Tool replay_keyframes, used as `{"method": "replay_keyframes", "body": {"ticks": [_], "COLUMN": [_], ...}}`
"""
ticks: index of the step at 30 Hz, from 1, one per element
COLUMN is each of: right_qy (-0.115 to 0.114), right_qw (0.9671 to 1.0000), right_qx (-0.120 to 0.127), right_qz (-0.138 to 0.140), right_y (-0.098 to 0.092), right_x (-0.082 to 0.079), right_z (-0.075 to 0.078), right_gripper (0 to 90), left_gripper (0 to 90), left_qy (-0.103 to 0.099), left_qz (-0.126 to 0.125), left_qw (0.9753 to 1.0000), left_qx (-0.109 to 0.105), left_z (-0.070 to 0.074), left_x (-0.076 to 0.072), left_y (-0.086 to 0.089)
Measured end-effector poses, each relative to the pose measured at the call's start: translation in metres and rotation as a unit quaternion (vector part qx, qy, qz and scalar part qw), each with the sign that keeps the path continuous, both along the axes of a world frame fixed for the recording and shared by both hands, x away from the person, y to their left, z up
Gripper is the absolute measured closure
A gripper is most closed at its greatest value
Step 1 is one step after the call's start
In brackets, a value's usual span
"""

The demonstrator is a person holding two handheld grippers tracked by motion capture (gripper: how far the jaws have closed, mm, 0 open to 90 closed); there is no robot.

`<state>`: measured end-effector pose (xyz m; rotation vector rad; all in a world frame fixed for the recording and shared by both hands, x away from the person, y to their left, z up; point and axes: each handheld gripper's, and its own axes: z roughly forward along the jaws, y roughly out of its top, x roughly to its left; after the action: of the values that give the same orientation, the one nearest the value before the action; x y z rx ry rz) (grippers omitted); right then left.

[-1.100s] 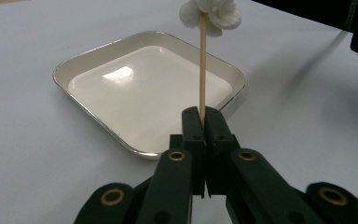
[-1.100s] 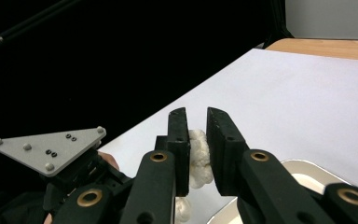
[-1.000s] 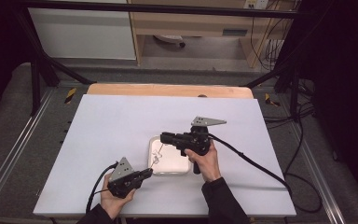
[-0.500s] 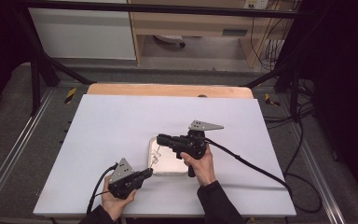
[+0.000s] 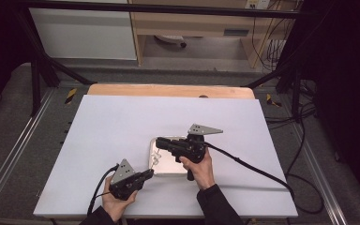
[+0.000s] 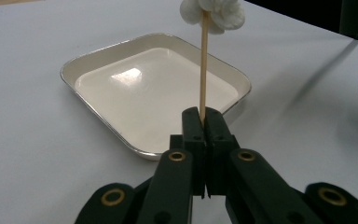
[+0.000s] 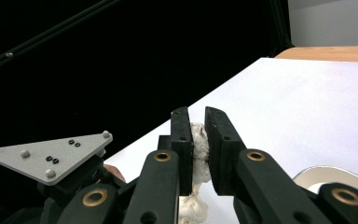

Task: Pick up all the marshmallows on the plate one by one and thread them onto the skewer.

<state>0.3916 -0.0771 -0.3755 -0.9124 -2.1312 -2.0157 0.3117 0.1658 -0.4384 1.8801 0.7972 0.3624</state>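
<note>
A: What do the two hold?
B: Left hand-held gripper (image 6: 204,122) pinches a skewer (image 6: 203,70); right hand-held gripper (image 7: 196,137) clamps its marshmallows (image 7: 198,151) above the tray (image 5: 155,165).
A: Room around?
B: Surface (image 5: 122,117) open toward the far edge.

Lab recording bay: white table (image 5: 122,122) inside black frame (image 5: 42,65), loose cables (image 5: 281,42), grey carpet floor (image 5: 9,108).
</note>
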Motion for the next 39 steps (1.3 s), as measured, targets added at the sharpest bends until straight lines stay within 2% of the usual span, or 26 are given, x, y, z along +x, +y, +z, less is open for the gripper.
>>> {"method": "replay_keyframes", "body": {"ticks": [24, 39], "right_qy": [-0.006, 0.000], "right_qw": [0.9999, 0.9999], "right_qx": [-0.008, -0.006], "right_qz": [0.010, 0.016], "right_y": [0.003, 0.005], "right_x": [-0.003, -0.005], "right_z": [-0.006, -0.011], "right_gripper": [82.3, 82.1], "left_gripper": [89.2, 89.2], "left_qy": [0.001, 0.003], "left_qz": [-0.001, -0.003], "left_qw": [0.9999, 0.9999], "left_qx": [0.012, 0.013], "left_z": [-0.001, -0.001], "left_x": [0.000, 0.000], "left_y": [-0.001, -0.001]}}
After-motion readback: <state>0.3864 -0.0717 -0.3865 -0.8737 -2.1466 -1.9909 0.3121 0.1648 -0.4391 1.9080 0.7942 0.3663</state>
